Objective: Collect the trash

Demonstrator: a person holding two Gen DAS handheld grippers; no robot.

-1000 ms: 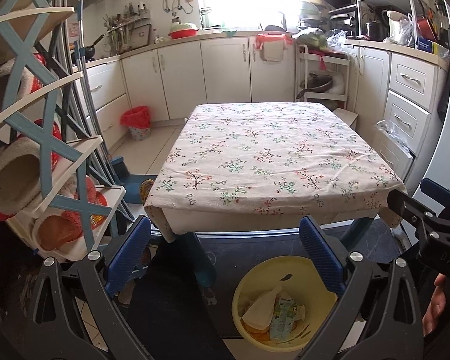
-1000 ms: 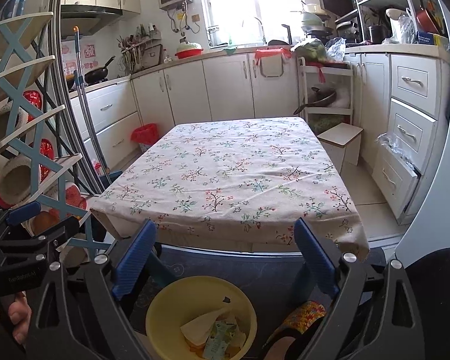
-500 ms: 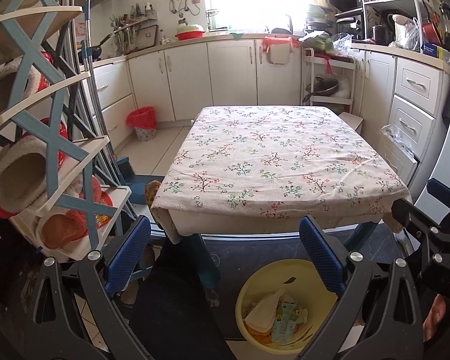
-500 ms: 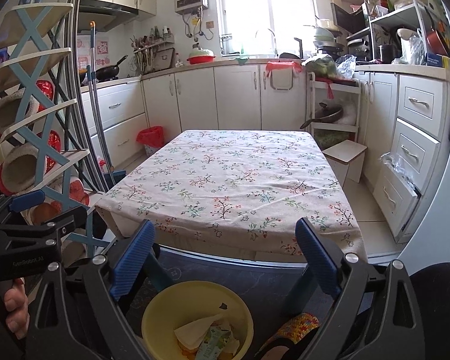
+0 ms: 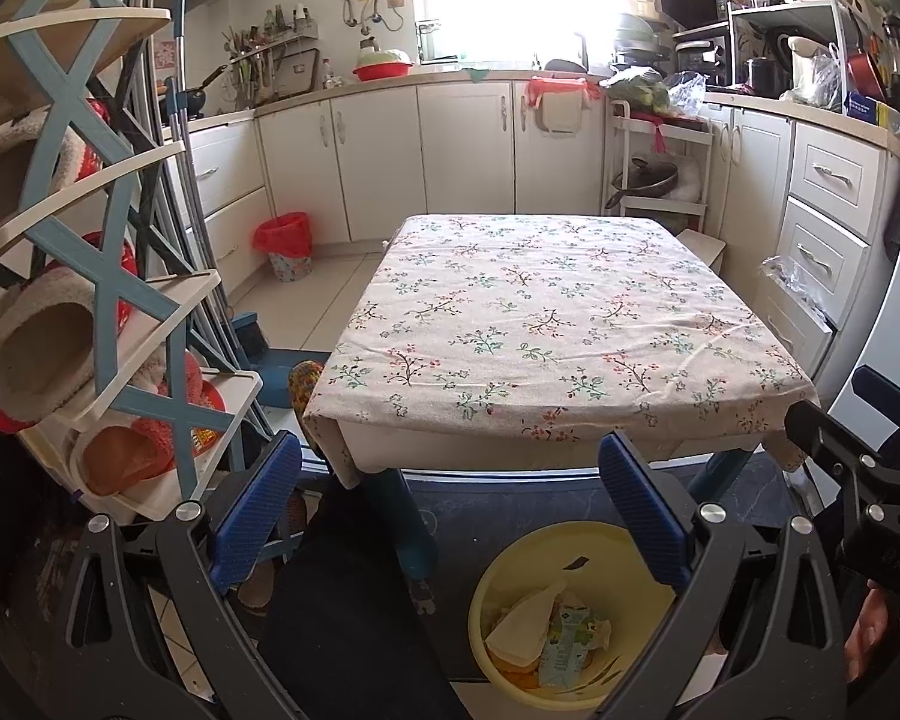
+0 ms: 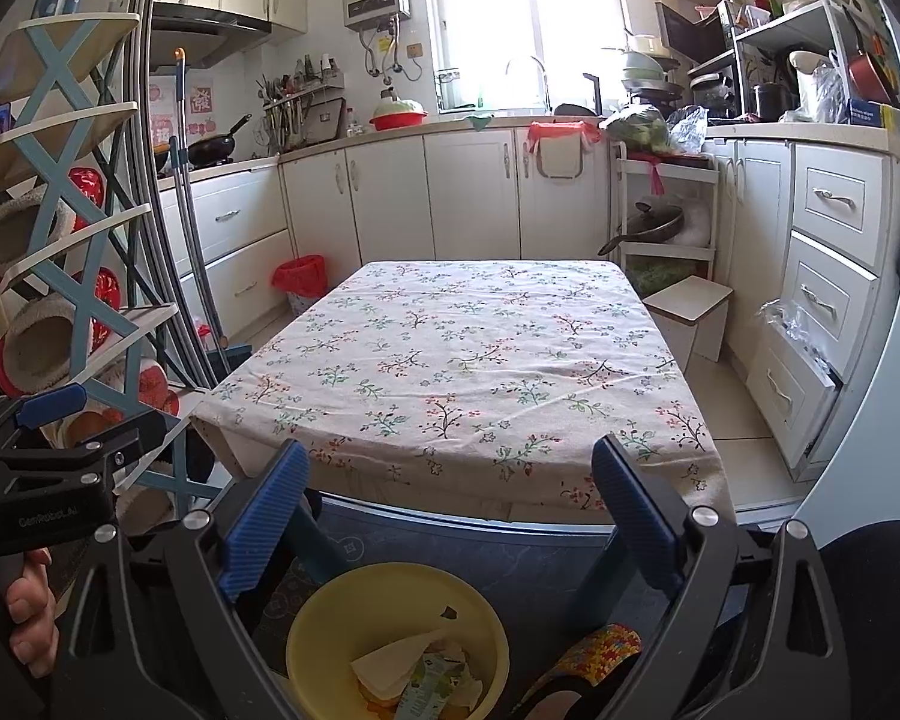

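Left gripper (image 5: 450,504): is being held low at the near edge of the table, its blue-padded fingers (image 5: 255,504) spread wide apart with nothing between them.
Right gripper (image 6: 447,516): is being held alongside at the same near edge, its fingers (image 6: 633,513) likewise spread wide and empty.
Yellow bin (image 5: 498,585): is being kept on the dark floor mat (image 5: 510,516) just in front of the table, below and between the grippers; in the left view it is sitting under the right finger.
Trash (image 5: 549,639): is lying inside the bin, where a pale paper wedge and a green-printed carton are being seen on top of something orange.
Table (image 6: 468,360): is being covered by a floral cloth, with nothing standing on it.
Shoe rack (image 5: 90,276): is standing at the left, holding slippers.
Red-lined bin (image 6: 301,282): is standing far left by the white cabinets (image 6: 468,192).
Hand (image 6: 27,618): is being seen at the left edge of the right view, gripping the other gripper's handle.
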